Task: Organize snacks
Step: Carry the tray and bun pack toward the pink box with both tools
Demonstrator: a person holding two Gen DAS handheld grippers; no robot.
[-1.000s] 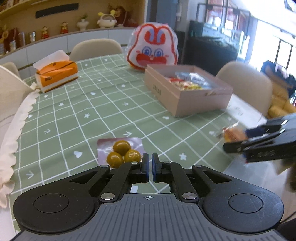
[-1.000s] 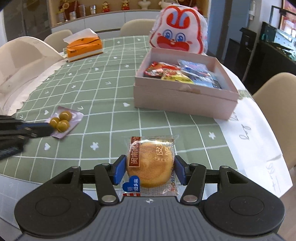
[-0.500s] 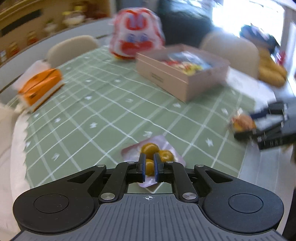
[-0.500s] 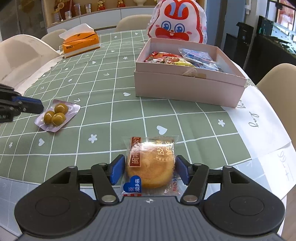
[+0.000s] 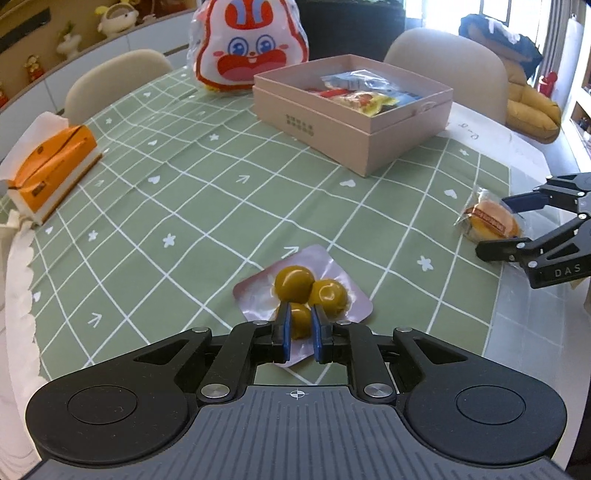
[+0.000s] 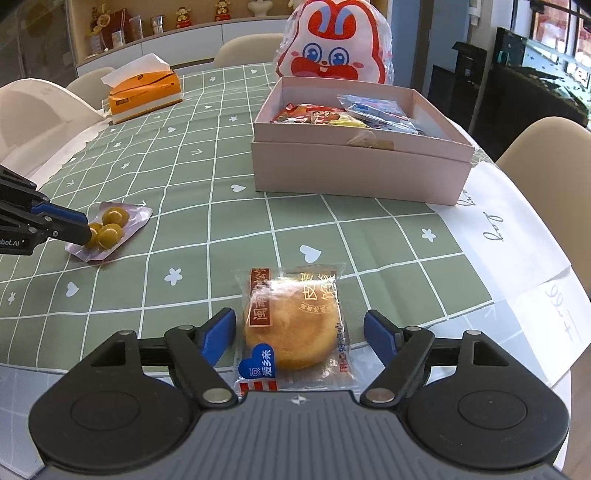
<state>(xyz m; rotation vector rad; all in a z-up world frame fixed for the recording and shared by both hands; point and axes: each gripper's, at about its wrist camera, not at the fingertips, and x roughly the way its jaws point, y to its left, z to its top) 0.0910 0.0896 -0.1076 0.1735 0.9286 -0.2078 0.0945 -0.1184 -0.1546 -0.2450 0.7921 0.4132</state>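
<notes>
Covering most of the desk (image 5: pixel 207 192) is a green cloth (image 6: pixel 207 155) with a white grid and small hearts, stars and arrows; a white sheet with handwriting (image 6: pixel 517 236) lies over the right edge. Pale chairs (image 5: pixel 447 59) stand around the far edge, and behind them a low cabinet carries small figurines (image 6: pixel 221 6).

Toward the far right of the desk sits a pink box (image 5: pixel 354 110), open, with several wrapped snacks inside. Just behind it, at the far edge, leans a rabbit-faced bag (image 6: pixel 334 46). An orange tissue box (image 5: pixel 51 166) rests by the left edge, well apart from everything else.

Near the front edge, the left gripper (image 5: pixel 300 334) has its jaws narrowed around the nearest of three yellow-green balls sealed in a pink packet (image 5: pixel 306 291); the blue pads sit against that ball on either side, and the packet lies flat on the cloth. In the right wrist view the same packet (image 6: pixel 110 229) shows at the left, with the left jaws reaching in over it.

At the front right edge, the right gripper (image 6: pixel 301 338) stands with its jaws spread wide on either side of a wrapped round pastry (image 6: pixel 295 328), a clear gap between each pad and the wrapper. The pastry lies on the cloth, between the gripper and the box.
</notes>
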